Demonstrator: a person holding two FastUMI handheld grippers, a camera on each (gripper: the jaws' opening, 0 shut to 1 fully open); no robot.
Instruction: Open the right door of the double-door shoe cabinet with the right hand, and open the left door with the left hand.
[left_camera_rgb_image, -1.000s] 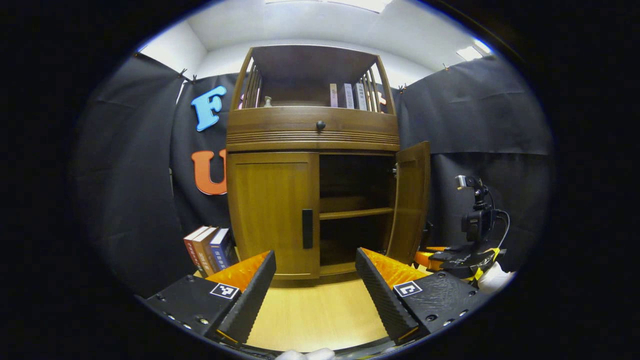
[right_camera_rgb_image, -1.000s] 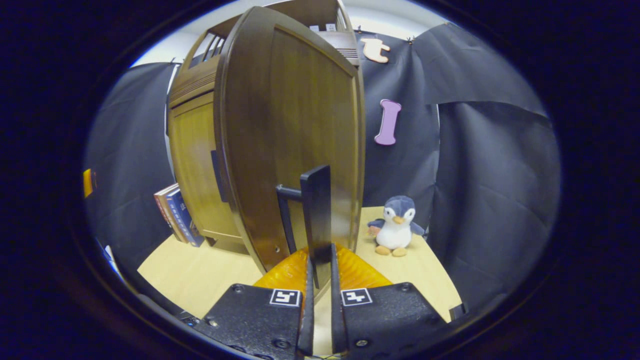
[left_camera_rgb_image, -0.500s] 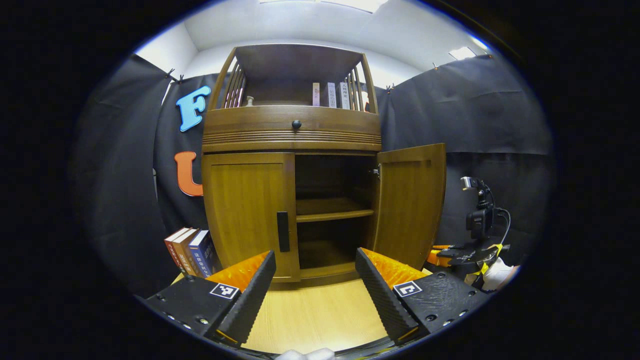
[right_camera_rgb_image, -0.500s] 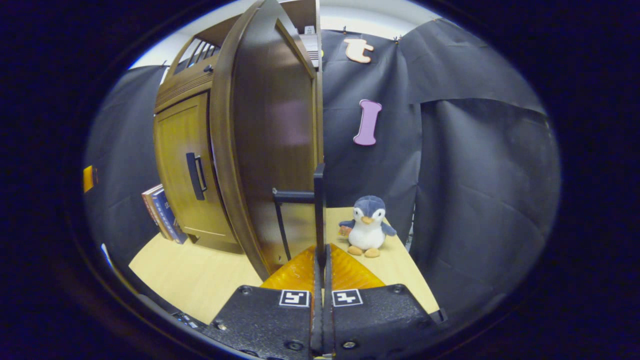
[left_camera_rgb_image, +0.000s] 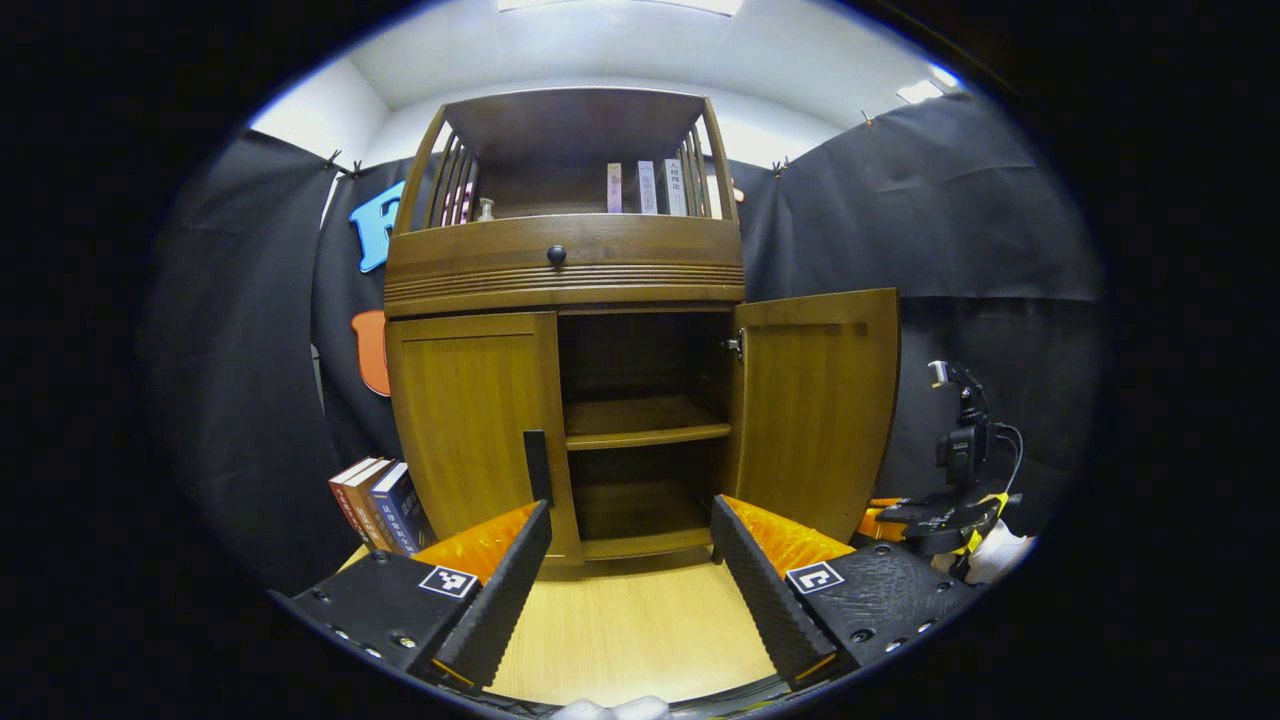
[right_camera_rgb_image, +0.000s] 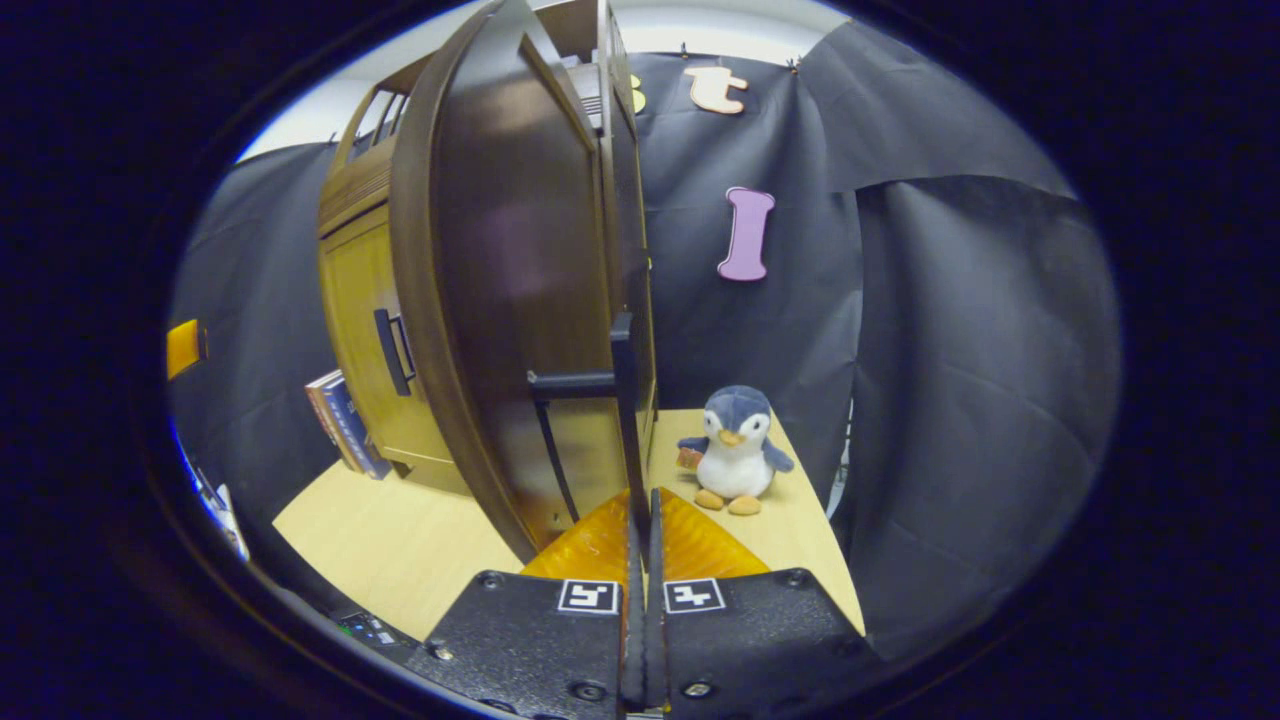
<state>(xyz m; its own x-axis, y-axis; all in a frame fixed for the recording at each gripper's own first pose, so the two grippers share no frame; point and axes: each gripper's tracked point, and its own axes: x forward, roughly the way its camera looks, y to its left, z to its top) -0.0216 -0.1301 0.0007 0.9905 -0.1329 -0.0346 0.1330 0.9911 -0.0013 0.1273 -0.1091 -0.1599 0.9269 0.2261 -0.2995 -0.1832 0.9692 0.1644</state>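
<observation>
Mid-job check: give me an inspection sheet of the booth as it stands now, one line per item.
Surface: light wooden floor, bare in front of the cabinet.
Job's things: right door swung open, shelf exposed; left door closed, its handle untouched.
Clutter: books leaning beside the cabinet; toy penguin on the floor past the open door.
Grippers: left gripper open, short of the left door; right gripper shut on the right door handle.
Cables: a black cable on the camera stand by the right gripper.
Surroundings: black cloth wall; books on the cabinet's top shelf.
</observation>
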